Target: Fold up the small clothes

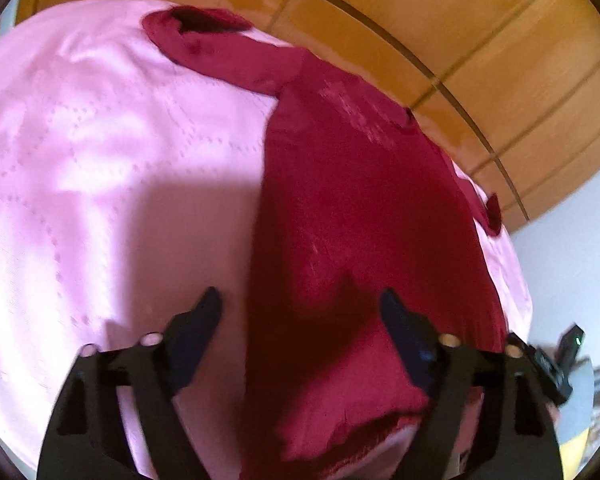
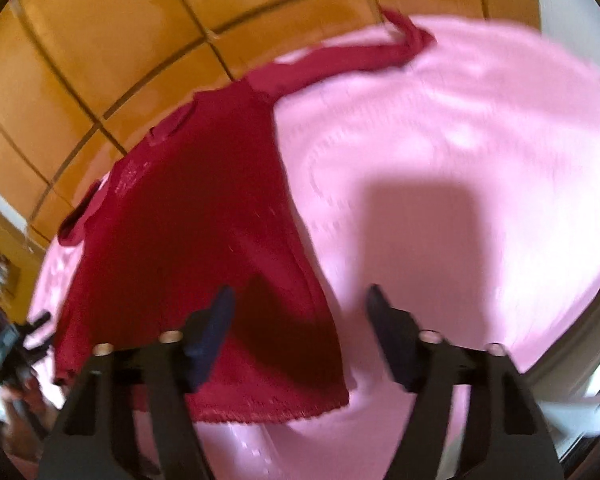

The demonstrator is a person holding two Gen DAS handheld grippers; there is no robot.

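A dark red long-sleeved knit top (image 1: 360,208) lies flat on a pink quilted bedspread (image 1: 100,160). One sleeve (image 1: 220,52) stretches out to the far left in the left wrist view. My left gripper (image 1: 300,308) is open and empty, above the top's left hem edge. In the right wrist view the same top (image 2: 188,220) lies left of centre, with its sleeve (image 2: 380,52) stretched to the far right. My right gripper (image 2: 300,304) is open and empty, above the top's right hem corner. The left gripper (image 2: 8,344) shows at the far left of the right wrist view.
Orange wooden wardrobe panels (image 1: 420,20) stand behind the bed. The pink bedspread (image 2: 480,160) extends wide to the right of the top. A white wall (image 1: 572,248) lies at the right. The right gripper (image 1: 556,356) shows at the right edge of the left wrist view.
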